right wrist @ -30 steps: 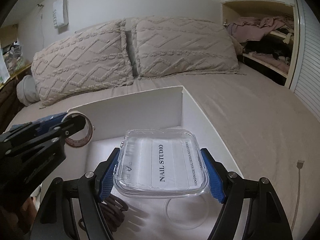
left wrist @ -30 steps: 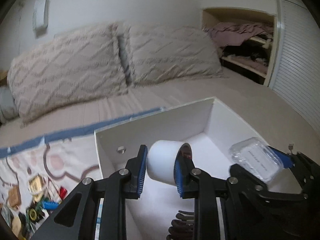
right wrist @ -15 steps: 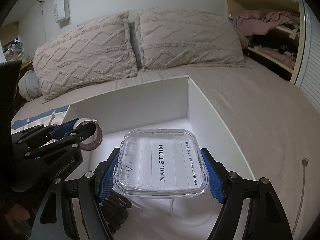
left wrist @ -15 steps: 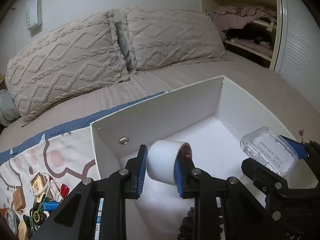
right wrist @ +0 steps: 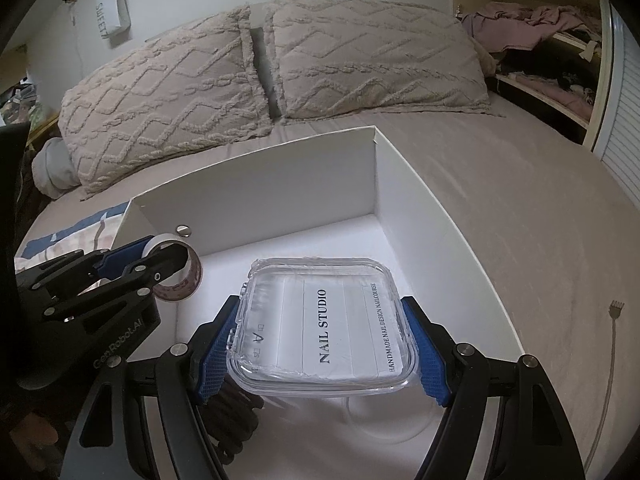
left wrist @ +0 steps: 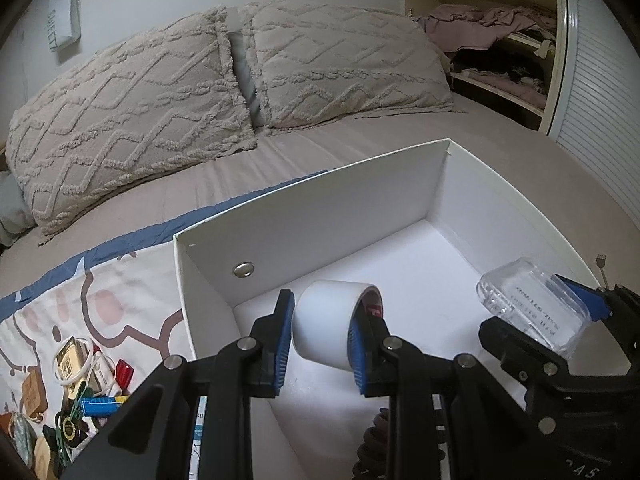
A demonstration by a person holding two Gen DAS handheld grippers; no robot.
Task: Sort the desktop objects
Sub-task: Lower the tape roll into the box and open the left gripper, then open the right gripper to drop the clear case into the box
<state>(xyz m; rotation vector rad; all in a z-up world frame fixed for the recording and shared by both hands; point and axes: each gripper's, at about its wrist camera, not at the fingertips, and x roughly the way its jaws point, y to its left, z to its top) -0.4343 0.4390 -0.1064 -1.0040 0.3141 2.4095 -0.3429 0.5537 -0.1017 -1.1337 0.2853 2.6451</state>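
A white tape roll [left wrist: 326, 328] hangs over the open white box [left wrist: 320, 216], between the blue pads of my left gripper [left wrist: 323, 304]. Its jaws are opening, and both pads still touch the roll. In the right wrist view the same roll [right wrist: 182, 280] and left gripper [right wrist: 160, 250] hang over the box's left side. My right gripper [right wrist: 320, 304] is shut on a clear plastic case [right wrist: 320, 336] labelled NAIL STUDIO, held flat above the box floor [right wrist: 320, 248]. The left wrist view shows this case [left wrist: 532, 316] at the right.
A dark coiled thing [right wrist: 236, 412] and a clear ring [right wrist: 384, 424] lie on the box floor. Several small items [left wrist: 80, 380] sit on a patterned mat left of the box. Two pillows [left wrist: 160, 112] lie behind. A small comb-like piece [right wrist: 616, 304] rests on the sheet.
Both cameras have tipped slightly, so more of the box's inside shows. The tape roll and the clear case stay between their pads, with no visible change in either grip.
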